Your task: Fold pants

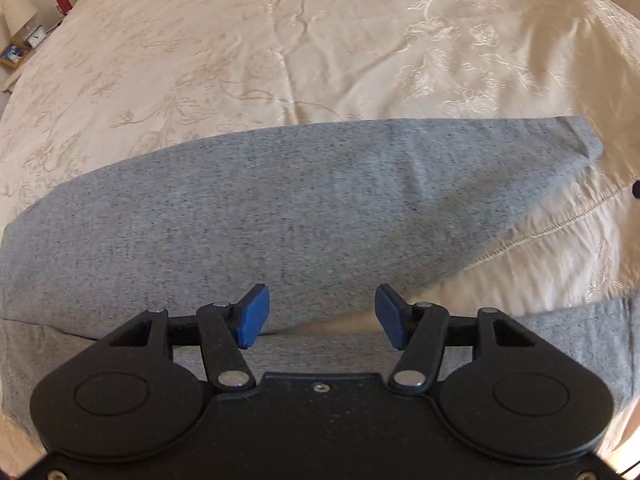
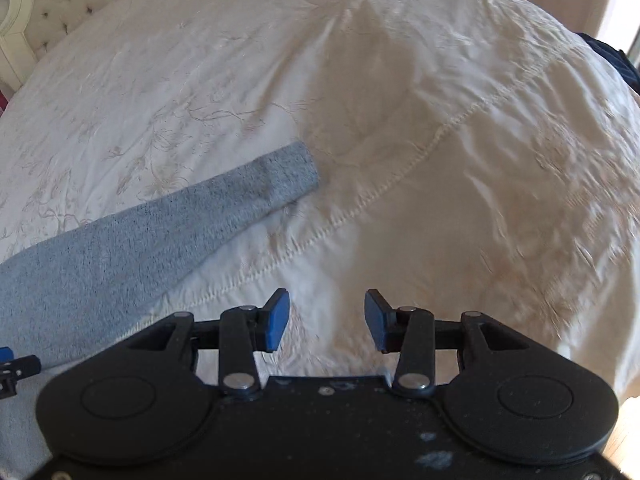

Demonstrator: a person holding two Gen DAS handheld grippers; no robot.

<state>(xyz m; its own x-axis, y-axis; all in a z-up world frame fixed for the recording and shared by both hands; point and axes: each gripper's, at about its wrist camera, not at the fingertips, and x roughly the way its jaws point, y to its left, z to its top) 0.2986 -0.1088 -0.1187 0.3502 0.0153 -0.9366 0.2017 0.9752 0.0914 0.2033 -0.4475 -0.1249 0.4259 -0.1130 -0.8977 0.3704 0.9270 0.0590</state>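
Grey heathered pants (image 1: 280,208) lie flat on a cream embroidered bedspread (image 1: 240,60). One leg stretches to the right and ends in a cuff (image 1: 580,140). A second leg (image 1: 580,340) lies nearer, under my left gripper. My left gripper (image 1: 322,316) is open and empty, just above the pants where the two legs split. In the right wrist view the far leg (image 2: 160,232) runs from lower left to its cuff (image 2: 292,172). My right gripper (image 2: 326,320) is open and empty over bare bedspread (image 2: 440,200), to the right of that leg.
A stitched seam (image 2: 380,196) crosses the bedspread. A nightstand with a lamp (image 1: 18,16) and clock stands at the far left. A tufted headboard (image 2: 80,4) is at the back left. Dark cloth (image 2: 616,60) lies at the bed's right edge.
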